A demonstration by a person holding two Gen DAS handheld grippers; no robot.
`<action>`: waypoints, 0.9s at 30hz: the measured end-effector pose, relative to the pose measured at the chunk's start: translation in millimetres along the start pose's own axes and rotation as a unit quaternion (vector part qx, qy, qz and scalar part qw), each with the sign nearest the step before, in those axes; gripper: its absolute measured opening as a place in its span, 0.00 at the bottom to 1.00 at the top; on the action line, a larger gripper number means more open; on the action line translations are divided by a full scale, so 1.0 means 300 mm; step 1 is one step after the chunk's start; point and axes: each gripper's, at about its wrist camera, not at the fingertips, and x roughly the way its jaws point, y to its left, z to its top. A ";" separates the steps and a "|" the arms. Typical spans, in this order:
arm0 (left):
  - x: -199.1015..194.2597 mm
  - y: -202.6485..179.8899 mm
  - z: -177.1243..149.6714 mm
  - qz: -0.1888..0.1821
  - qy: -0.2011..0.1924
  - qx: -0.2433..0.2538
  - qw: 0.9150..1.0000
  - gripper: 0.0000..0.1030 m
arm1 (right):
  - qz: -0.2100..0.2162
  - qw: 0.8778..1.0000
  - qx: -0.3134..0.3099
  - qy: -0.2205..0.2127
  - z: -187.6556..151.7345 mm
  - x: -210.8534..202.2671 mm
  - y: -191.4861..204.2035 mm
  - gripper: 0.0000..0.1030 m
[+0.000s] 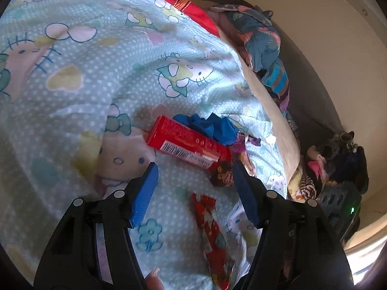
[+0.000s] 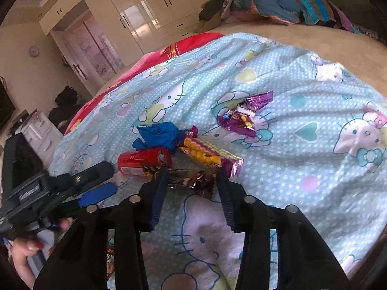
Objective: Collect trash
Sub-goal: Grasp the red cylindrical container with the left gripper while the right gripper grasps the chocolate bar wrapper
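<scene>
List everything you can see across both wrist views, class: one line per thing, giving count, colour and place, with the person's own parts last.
red can: 1, red, lying on its side on the blanket
blue bag: 1, blue, crumpled just behind the can
yellow snack pack: 1, yellow and purple, right of the can
dark foil wrapper: 1, brown, between the right tool's fingers
purple wrapper: 1, purple, farther back on the blanket
red flat wrapper: 1, red, nearest the left tool
blanket: 1, pale blue, cat print, covering the bed
wardrobe: 1, cream, far wall
left tool: 1, black with blue pads, open
right tool: 1, same, open
</scene>
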 end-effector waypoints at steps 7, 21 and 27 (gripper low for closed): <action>0.068 0.010 0.019 -0.017 0.021 -0.040 0.999 0.54 | 0.025 1.000 -0.011 0.008 -0.016 -0.005 0.016 0.16; 0.107 0.081 0.046 -0.026 0.000 -0.114 0.993 0.38 | 0.016 1.000 -0.018 0.004 -0.085 -0.074 -0.003 0.12; 0.125 0.091 0.068 -0.030 0.006 -0.139 0.990 0.38 | 0.007 1.000 -0.013 -0.005 -0.097 -0.113 -0.018 0.11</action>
